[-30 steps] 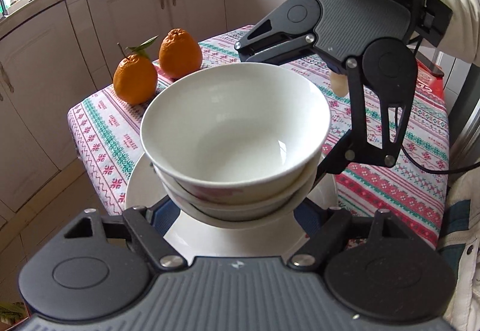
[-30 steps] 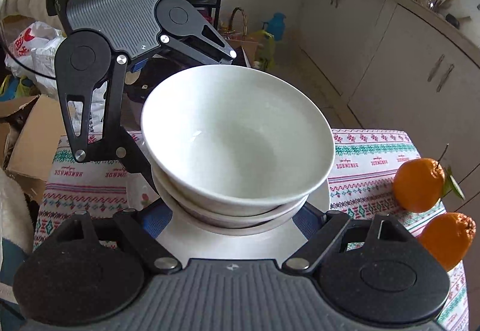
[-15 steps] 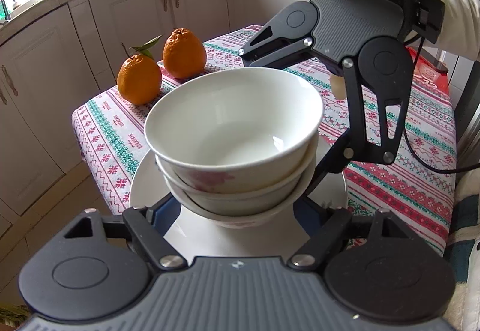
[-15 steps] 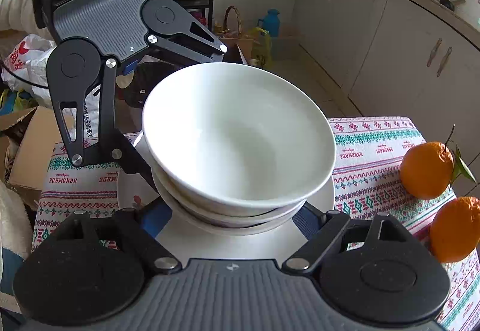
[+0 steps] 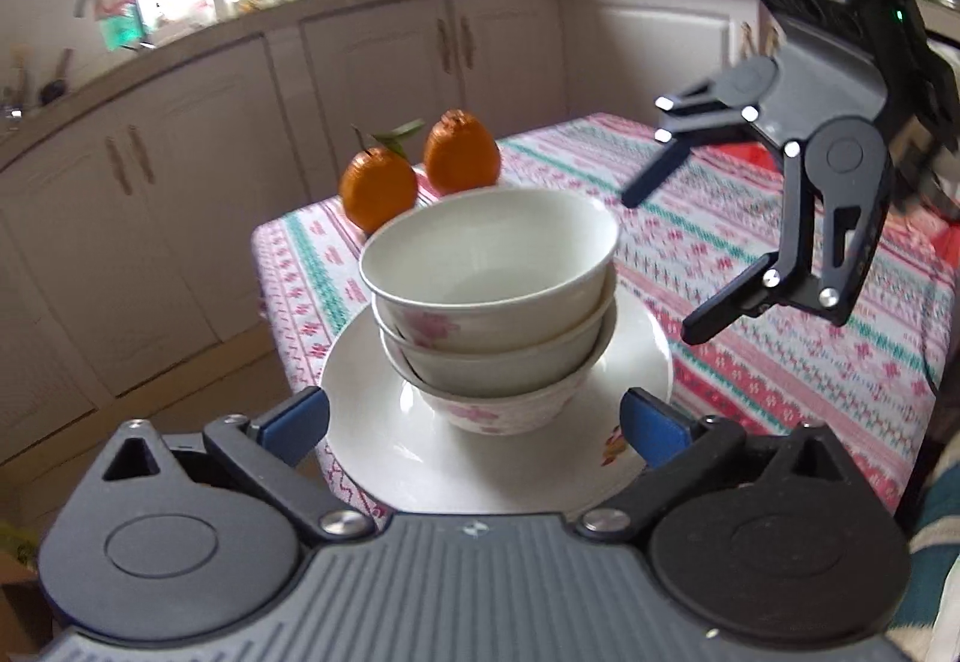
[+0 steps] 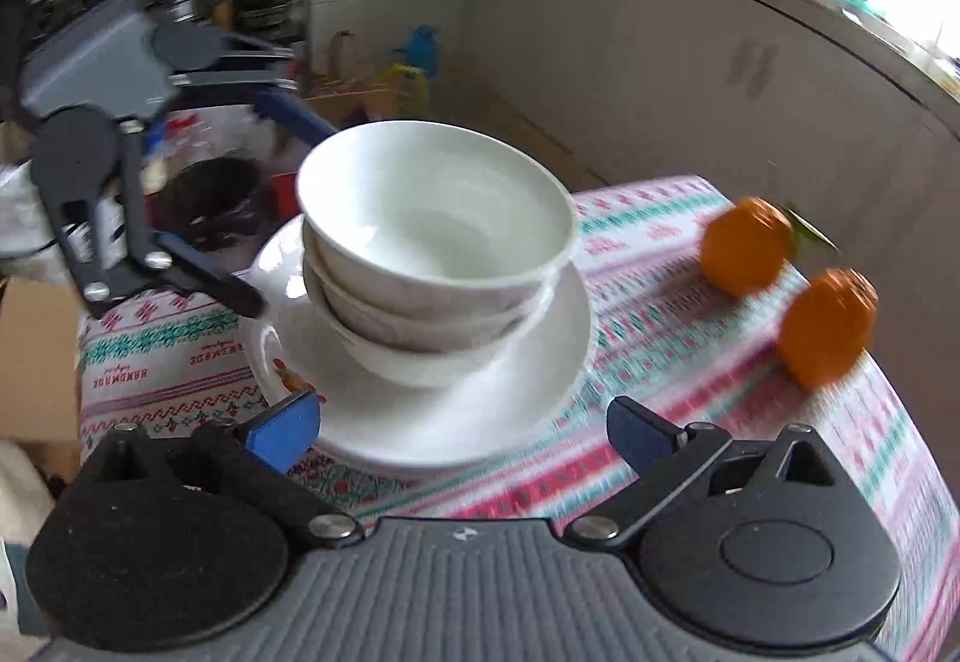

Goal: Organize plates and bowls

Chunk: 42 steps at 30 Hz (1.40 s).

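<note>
Three white bowls (image 5: 489,266) with pink flowers sit nested on a white plate (image 5: 384,446), which rests on the patterned tablecloth (image 5: 780,362). My left gripper (image 5: 474,428) is at the plate's near rim, its jaws opening wide, and its blue pads (image 5: 294,422) are clear of the plate. In the right wrist view the bowls (image 6: 432,230) and plate (image 6: 528,392) lie ahead of my right gripper (image 6: 462,431). Its jaws are also opening, with nothing pressed between them. Each gripper shows in the other's view: the right gripper (image 5: 666,263) and the left gripper (image 6: 273,212) both hang spread beside the stack.
Two oranges (image 5: 378,188) (image 5: 462,158) sit at the table's far corner, also seen as oranges (image 6: 747,254) (image 6: 828,335) to the right. The table edge (image 5: 270,314) drops to the floor beside white cabinets (image 5: 180,182). A cardboard box (image 6: 36,350) stands past the table.
Both grippers were closed in low around the stack and have now spread wide and drawn back from it. The bowls and plate now stand free on the cloth.
</note>
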Each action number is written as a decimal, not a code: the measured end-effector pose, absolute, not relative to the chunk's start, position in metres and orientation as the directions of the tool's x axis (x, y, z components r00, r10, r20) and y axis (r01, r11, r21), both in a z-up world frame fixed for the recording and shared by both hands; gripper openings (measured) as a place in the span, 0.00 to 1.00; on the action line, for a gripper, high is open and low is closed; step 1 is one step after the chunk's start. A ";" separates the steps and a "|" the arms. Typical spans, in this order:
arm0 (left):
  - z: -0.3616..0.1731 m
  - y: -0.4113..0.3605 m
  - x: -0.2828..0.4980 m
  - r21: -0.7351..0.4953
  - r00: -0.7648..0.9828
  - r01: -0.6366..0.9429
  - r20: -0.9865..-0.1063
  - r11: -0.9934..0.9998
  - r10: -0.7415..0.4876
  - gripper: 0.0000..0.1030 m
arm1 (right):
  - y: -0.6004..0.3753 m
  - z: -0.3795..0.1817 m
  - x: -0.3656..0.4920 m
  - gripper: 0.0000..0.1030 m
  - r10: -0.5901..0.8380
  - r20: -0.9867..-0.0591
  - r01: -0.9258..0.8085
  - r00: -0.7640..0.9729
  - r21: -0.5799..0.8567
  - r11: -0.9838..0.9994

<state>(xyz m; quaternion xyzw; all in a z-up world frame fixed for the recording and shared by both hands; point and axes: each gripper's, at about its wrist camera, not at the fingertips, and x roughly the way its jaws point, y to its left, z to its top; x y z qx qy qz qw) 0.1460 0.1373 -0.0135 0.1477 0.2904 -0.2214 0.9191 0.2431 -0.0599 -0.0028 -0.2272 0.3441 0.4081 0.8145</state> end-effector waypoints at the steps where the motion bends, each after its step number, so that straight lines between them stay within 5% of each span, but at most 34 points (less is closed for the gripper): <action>1: -0.010 0.135 0.138 0.138 0.753 0.464 -0.581 0.875 -0.308 0.99 | -0.065 0.000 0.239 1.00 0.485 -0.745 -0.780 0.458 -0.076 0.621; 9: 0.005 0.091 0.077 0.173 0.919 0.143 -0.390 0.974 -0.066 0.99 | -0.093 0.013 0.184 1.00 0.254 -0.663 -0.431 0.704 -0.115 0.895; 19: 0.003 0.059 0.027 0.055 0.849 -0.222 -0.480 0.974 0.220 0.99 | -0.114 0.014 0.100 1.00 0.141 -0.586 -0.222 0.798 -0.069 0.973; 42: 0.014 0.042 -0.007 0.057 0.840 -0.271 -0.474 0.961 0.265 0.99 | -0.104 0.024 0.050 1.00 0.087 -0.518 -0.176 0.851 -0.124 0.977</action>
